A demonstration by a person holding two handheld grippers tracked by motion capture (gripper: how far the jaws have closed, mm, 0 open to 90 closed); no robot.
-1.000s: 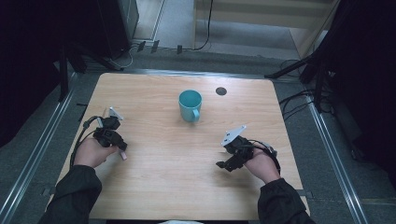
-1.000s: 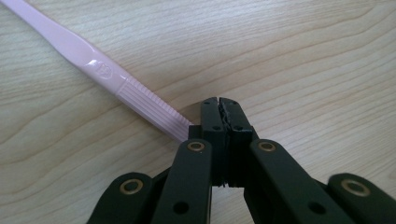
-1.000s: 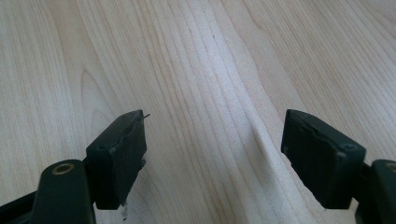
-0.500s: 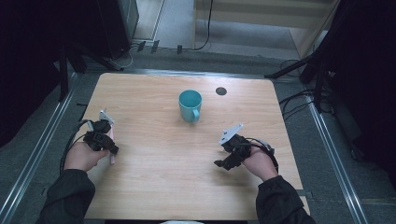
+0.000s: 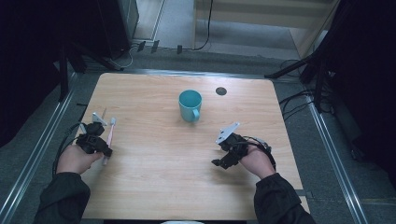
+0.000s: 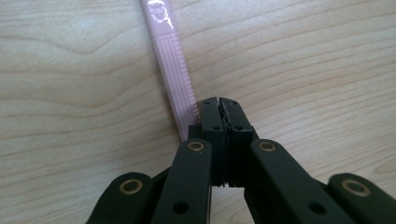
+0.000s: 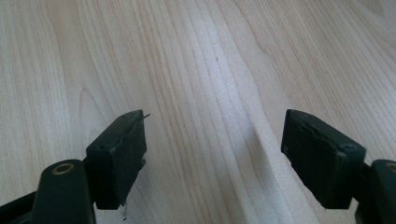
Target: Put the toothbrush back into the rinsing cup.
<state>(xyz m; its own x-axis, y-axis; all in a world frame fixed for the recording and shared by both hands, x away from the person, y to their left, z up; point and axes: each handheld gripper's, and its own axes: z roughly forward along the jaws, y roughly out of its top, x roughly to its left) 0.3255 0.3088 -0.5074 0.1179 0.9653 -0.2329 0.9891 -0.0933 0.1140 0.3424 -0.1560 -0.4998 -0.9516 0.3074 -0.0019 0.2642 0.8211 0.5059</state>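
A slim pink plastic toothbrush (image 5: pixel 109 138) lies flat near the left edge of the pale wooden surface (image 5: pixel 154 186). The left gripper (image 6: pixel 219 108) rests just beside its handle, fingers pressed together on nothing. The right gripper (image 7: pixel 215 144) sits low over bare wood, well apart, its 2 fingers spread wide and empty. A teal ceramic mug (image 5: pixel 190 105) stands upright farther back, near the middle.
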